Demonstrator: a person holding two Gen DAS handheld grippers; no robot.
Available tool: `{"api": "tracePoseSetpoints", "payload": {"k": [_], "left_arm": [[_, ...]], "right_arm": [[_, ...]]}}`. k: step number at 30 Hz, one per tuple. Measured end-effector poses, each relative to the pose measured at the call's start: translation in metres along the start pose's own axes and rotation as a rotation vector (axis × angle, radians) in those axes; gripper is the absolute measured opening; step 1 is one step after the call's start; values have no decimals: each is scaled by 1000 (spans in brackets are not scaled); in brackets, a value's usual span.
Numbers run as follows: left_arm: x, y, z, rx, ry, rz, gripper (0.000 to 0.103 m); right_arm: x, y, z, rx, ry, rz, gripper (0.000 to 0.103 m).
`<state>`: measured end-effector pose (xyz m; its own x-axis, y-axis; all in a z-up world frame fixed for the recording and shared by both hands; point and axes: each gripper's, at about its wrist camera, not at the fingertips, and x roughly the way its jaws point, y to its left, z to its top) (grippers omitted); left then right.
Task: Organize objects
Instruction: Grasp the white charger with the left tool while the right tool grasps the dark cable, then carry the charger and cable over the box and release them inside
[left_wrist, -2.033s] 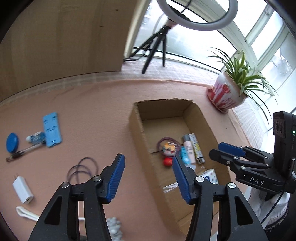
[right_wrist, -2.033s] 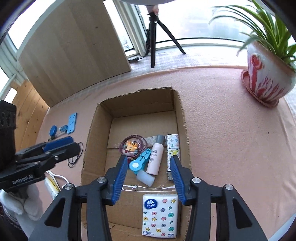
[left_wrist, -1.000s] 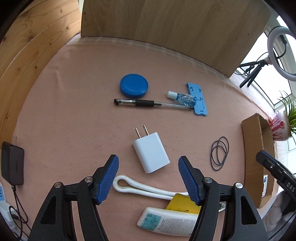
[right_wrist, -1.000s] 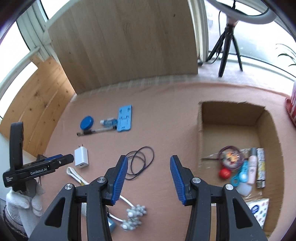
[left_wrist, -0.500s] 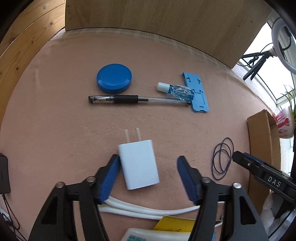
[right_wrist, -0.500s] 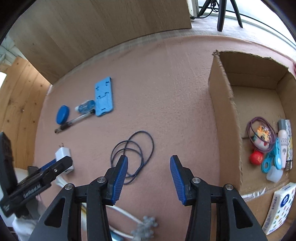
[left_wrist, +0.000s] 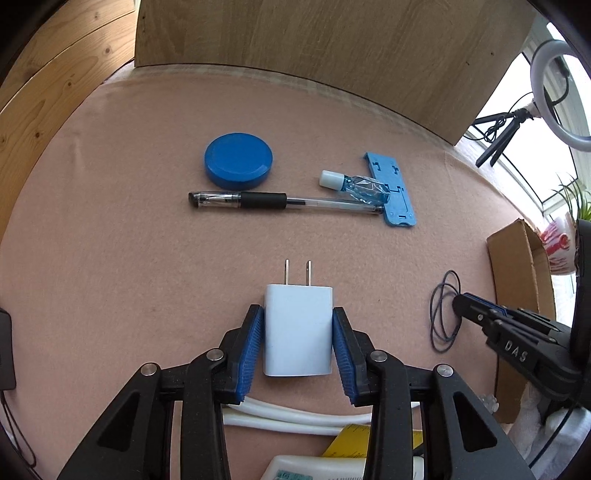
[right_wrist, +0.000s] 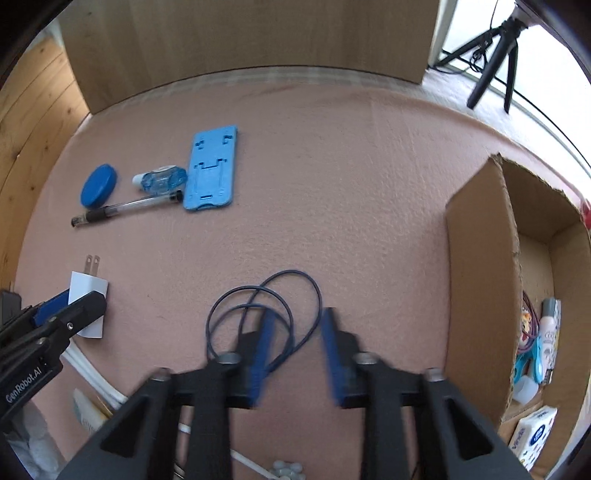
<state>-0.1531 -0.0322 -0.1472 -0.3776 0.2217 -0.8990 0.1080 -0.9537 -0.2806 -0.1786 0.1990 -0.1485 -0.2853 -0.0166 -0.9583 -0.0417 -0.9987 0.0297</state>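
Box contents (right_wrist: 535, 343), right wrist only.

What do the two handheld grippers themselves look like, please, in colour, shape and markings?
Both are black angular frames with silver screws and ribbed blue pads. The left gripper reads "GenRobot.AI" on its side; the right gripper reads "DAS". White-gloved hands hold them.

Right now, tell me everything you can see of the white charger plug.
The white charger plug is a smooth, rounded rectangular block, plastic by its look, with two flat metal prongs pointing away from the left gripper. It lies flat on the pink felt surface. The gripper's blue ribbed pads press its two long sides. The right wrist view shows it partly hidden behind that gripper.
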Motion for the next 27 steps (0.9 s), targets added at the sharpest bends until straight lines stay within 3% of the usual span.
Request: {"api": "tracePoseSetpoints", "payload": {"k": [2,17,27], "left_arm": [[-2,1,0,-9,-1,-4,40],[-35,-5,0,-13,-49,-62,40],[-52,-66,6,78,-73,-122,40]], "right_arm": [[-2,-5,-2,25,-4,22,4],[-64,-58,-23,225,-114,282,3],[-124,-106,-25,277,-249,292,3]]}}
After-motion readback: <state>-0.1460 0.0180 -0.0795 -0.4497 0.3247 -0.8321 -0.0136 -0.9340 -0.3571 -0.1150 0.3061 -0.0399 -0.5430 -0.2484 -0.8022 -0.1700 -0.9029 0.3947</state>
